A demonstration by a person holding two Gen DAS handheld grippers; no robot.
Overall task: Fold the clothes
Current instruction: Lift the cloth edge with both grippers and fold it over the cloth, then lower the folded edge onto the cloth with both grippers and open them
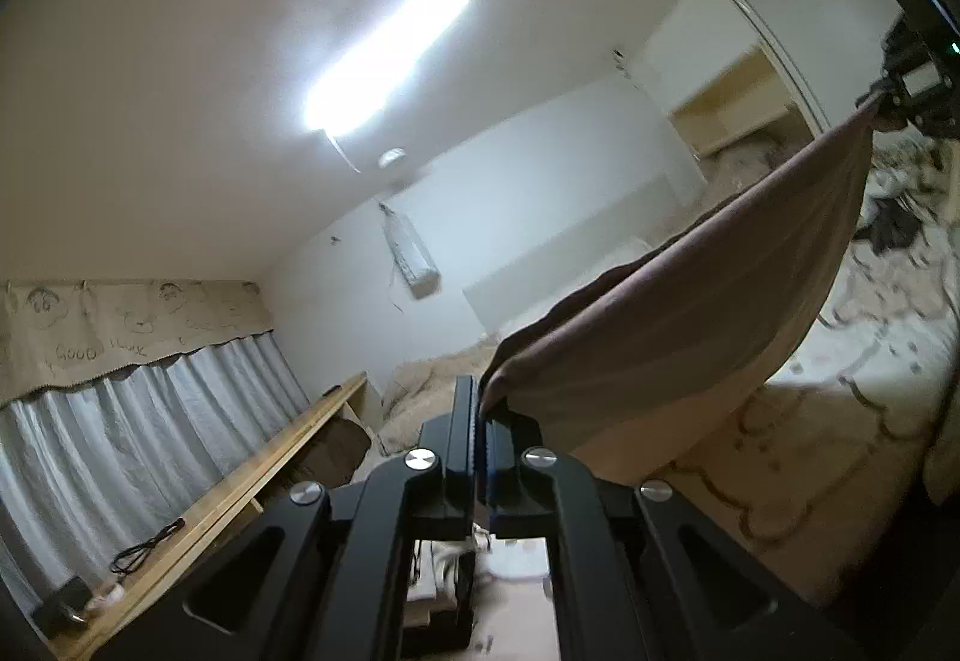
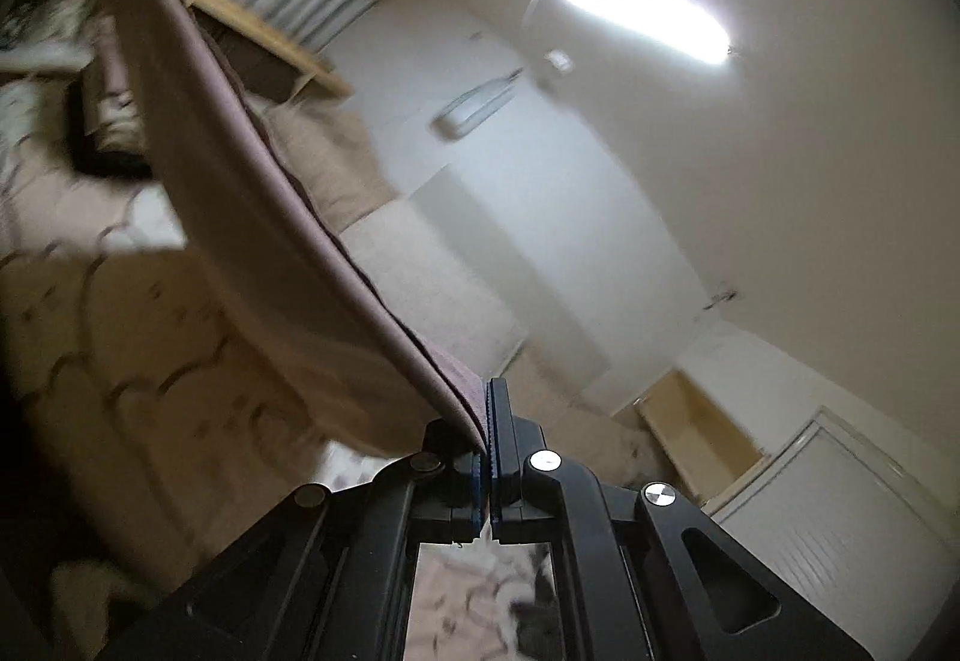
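Note:
A brown cloth (image 1: pixel 690 313) hangs stretched in the air between my two grippers, above a bed. My left gripper (image 1: pixel 480 409) is shut on one end of it. My right gripper (image 2: pixel 485 415) is shut on the other end, and the cloth (image 2: pixel 240 193) runs away from it to the upper left. The right gripper also shows at the far right of the left wrist view (image 1: pixel 906 90), holding the cloth's far corner. Both cameras tilt up toward the ceiling.
A beige patterned bedspread (image 1: pixel 810 421) lies below the cloth, with dark clothes (image 1: pixel 894 229) heaped at its far end. A wooden shelf (image 1: pixel 240 487) runs under a grey curtain (image 1: pixel 120 439). A ceiling light (image 1: pixel 390 54) and an open doorway (image 1: pixel 738 102) are visible.

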